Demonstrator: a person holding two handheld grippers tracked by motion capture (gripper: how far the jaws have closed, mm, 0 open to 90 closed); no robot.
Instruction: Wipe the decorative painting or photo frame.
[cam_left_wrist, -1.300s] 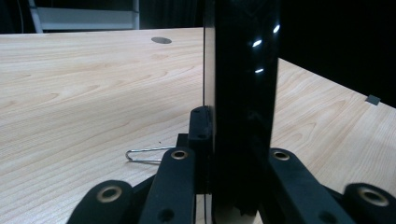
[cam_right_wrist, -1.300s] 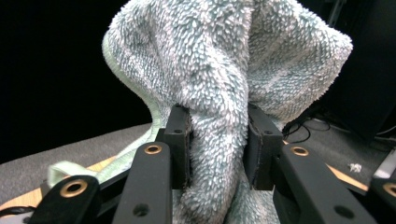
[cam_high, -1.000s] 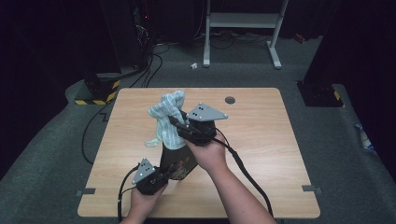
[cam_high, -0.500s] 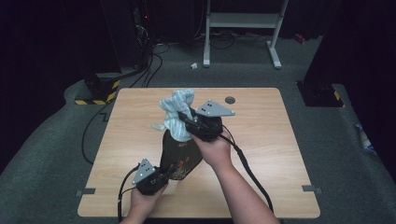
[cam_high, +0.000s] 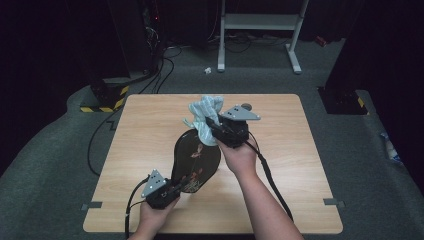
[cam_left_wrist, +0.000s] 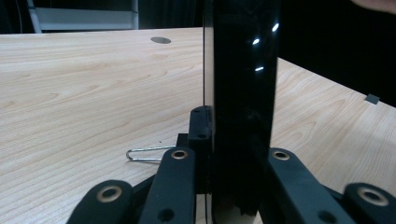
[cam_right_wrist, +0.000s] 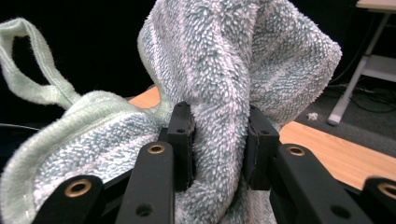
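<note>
A glossy black oval plate (cam_high: 195, 155) with a floral pattern stands tilted up from the wooden table (cam_high: 300, 165). My left gripper (cam_high: 176, 187) is shut on its near lower rim. In the left gripper view the plate (cam_left_wrist: 243, 84) is edge-on between the jaws. My right gripper (cam_high: 214, 131) is shut on a bunched pale green towel (cam_high: 204, 112), which rests against the plate's far upper edge. The right gripper view has the fluffy towel (cam_right_wrist: 224, 84) pinched between the jaws of the right gripper (cam_right_wrist: 219, 144), with a hanging loop at the left.
A bent metal wire clip (cam_left_wrist: 144, 154) lies on the table just beside the left jaws. A round hole (cam_left_wrist: 160, 40) sits near the table's far edge. Behind the table are a white stand (cam_high: 260, 22), floor cables (cam_high: 100, 145) and a yellow-black striped base (cam_high: 107, 97).
The right gripper has carried the towel rightward and toward the plate's far end, so more of the plate's face shows. The left gripper has kept still.
</note>
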